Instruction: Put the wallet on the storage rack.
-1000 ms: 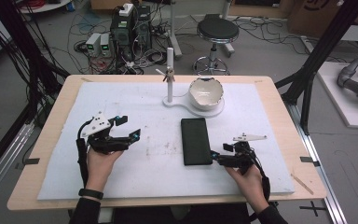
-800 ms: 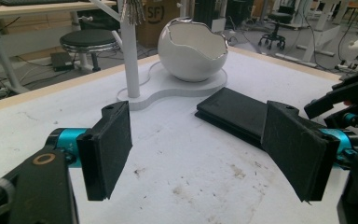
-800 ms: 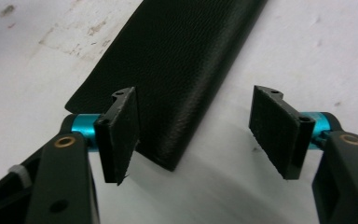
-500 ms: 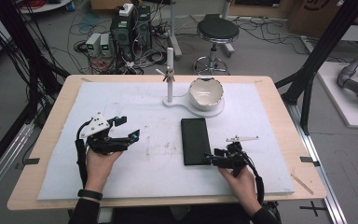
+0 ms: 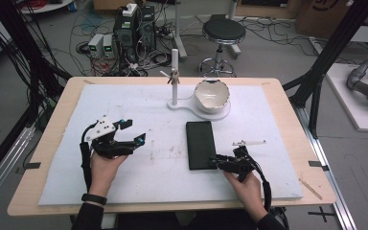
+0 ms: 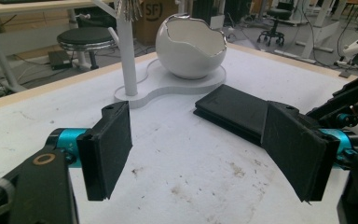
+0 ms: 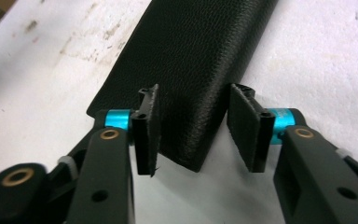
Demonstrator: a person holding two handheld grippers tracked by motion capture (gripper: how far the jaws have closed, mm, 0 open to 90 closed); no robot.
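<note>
The black leather case (image 5: pixel 201 151) lies flat on the white mat (image 5: pixel 148 120) of the table (image 5: pixel 287 115), near the middle, lengthwise away from the person, with the white egg-shaped bowl (image 5: pixel 211 95) on its stand (image 5: pixel 174 72) just beyond it. The right hand-held gripper (image 5: pixel 219 163) sits at the case's near right corner, and its jaws have just been closing. In the right gripper view (image 7: pixel 193 128) that corner sits between the two pads; the left pad looks right at the leather, the right pad shows a sliver of gap, so no firm pinch yet. Over on the left, the left hand-held gripper (image 5: pixel 135 132) rests on the mat well apart from the case, jaws spread wide, nothing between them (image 6: pixel 200 154).
</note>
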